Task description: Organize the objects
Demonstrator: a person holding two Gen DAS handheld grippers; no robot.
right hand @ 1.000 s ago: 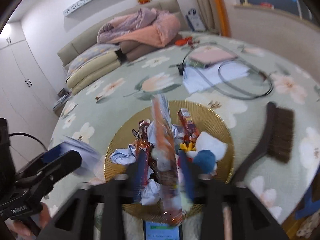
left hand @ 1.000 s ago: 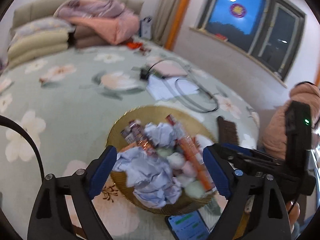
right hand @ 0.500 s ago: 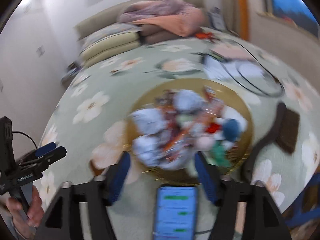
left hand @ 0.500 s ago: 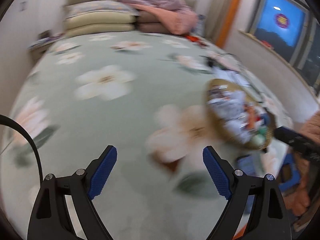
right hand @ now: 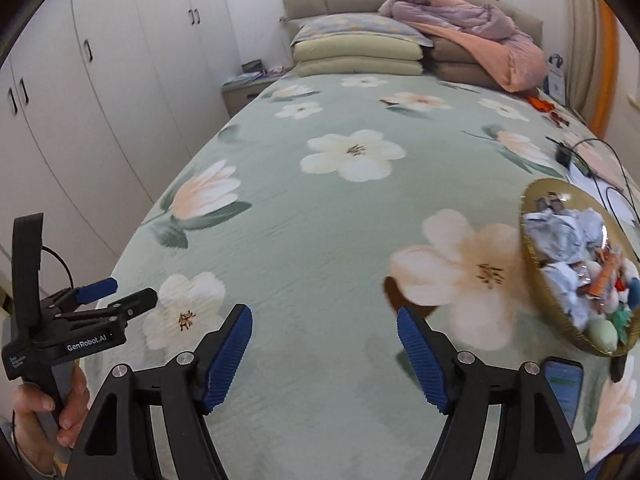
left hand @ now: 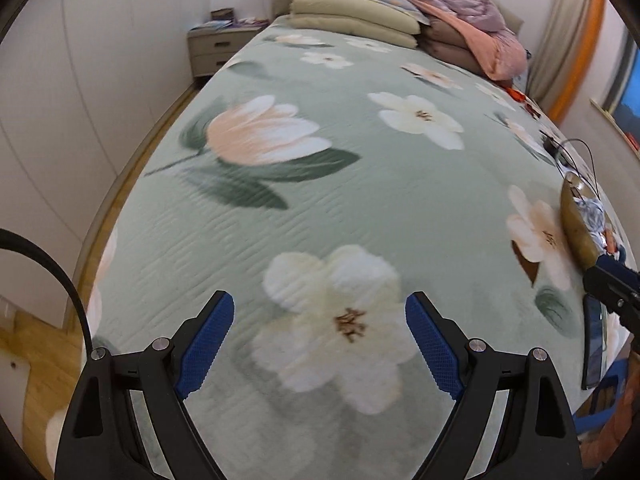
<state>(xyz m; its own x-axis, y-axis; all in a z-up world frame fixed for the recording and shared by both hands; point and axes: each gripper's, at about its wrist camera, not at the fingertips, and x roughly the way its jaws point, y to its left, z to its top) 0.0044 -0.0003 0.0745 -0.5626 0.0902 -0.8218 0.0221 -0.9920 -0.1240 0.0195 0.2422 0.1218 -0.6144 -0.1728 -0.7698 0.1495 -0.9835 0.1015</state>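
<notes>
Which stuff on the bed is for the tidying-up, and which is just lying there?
For the tidying:
- gold tray, piled with crumpled paper and wrappers
- left gripper and right gripper, both empty; the right's jaws are opening

Just lying about:
- phone
- black cable
- stacked pillows
- pink quilt

White lettering "GenRobot.AI" stands on the black body of the left gripper (right hand: 120, 300), seen left of the right gripper's jaws. A small white label beside it is too small to read. The phone (right hand: 562, 386) screen text is illegible.
</notes>
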